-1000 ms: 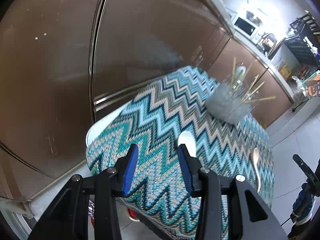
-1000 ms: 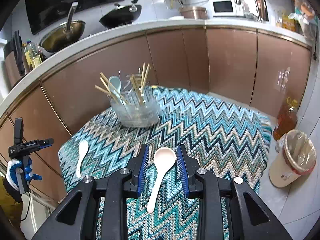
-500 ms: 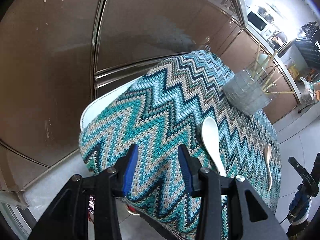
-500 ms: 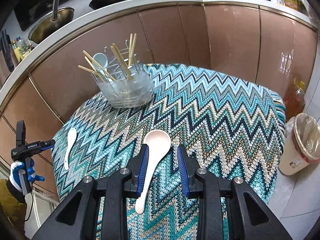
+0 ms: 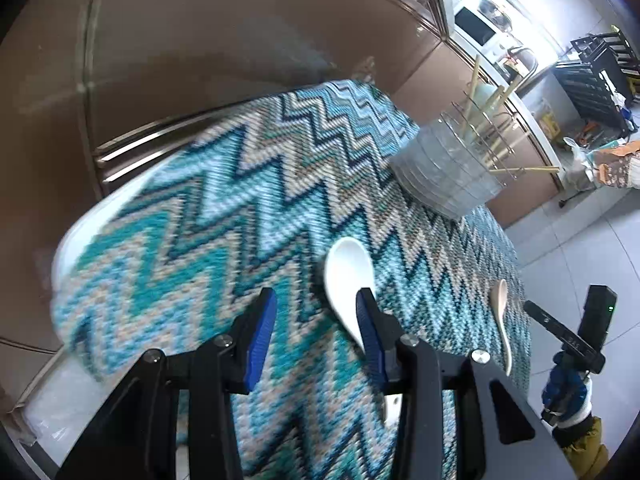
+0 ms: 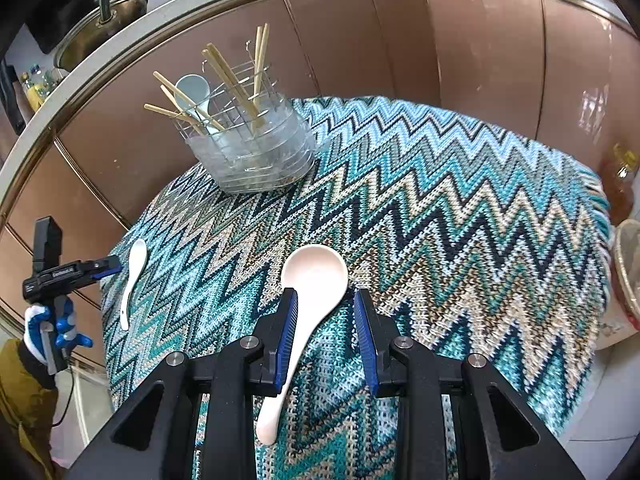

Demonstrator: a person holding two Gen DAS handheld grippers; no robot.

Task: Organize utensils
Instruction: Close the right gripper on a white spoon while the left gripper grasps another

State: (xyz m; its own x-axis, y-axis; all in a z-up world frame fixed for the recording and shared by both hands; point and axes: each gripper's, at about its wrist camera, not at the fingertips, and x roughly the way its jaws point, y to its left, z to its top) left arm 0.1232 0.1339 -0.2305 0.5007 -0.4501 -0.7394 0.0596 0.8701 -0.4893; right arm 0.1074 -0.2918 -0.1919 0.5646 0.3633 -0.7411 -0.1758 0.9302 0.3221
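Spoon, pink (image 6: 314,276), lies on our zigzag-clothed bench (image 6: 460,208), handle between right tool (image 6: 326,330) blades, spread | white spoon (image 5: 348,276) flat beside left tool (image 5: 316,336), spread, pinching nothing | utensil rack (image 6: 248,148) with chopsticks at far edge

Left wrist cam: close over the counter (image 5: 224,200), near its edge, looking along its tongs (image 5: 316,332) across the cloth toward the rack (image 5: 444,176). Right wrist cam: higher, looking down along its tongs (image 6: 326,332), cabinets behind. Shared: rack (image 6: 256,152), white spoon (image 5: 348,276) (image 6: 134,276), pink spoon (image 5: 502,320) (image 6: 310,292); each view catches the other tongs at its margin.
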